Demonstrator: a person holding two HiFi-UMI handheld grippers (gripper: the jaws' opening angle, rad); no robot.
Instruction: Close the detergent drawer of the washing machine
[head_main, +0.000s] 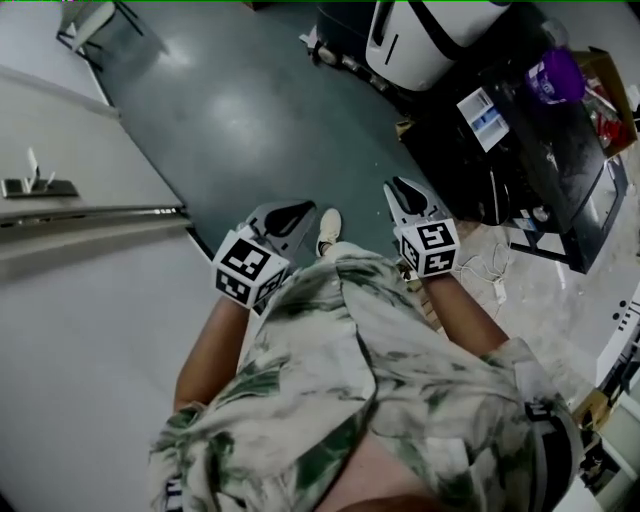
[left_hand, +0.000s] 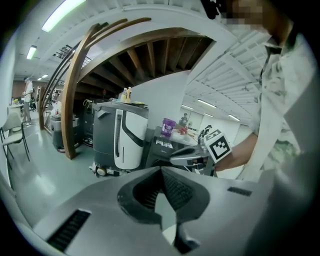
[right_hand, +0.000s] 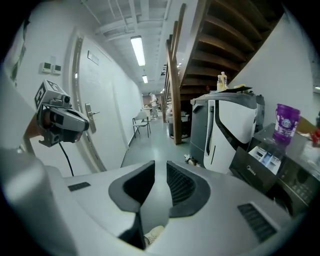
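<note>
Low in the middle of the head view both my grippers hang over the teal floor (head_main: 250, 110), neither one holding anything: the left gripper (left_hand: 161, 171) has its pads met at the tips with nothing between them, and the right gripper (right_hand: 159, 167) stands a little way open on empty air. I can't pick out the detergent drawer anywhere. My best guess is that the dark Midea appliance (right_hand: 260, 167) at the right of the frame (a purple cup (right_hand: 286, 122) stands by it) is the washing machine, well apart from both tools. I'd expect the drawer to be light, hard plastic on runners, so no grip is needed: push squarely on the middle of its front panel, or it may skew and bind.
</note>
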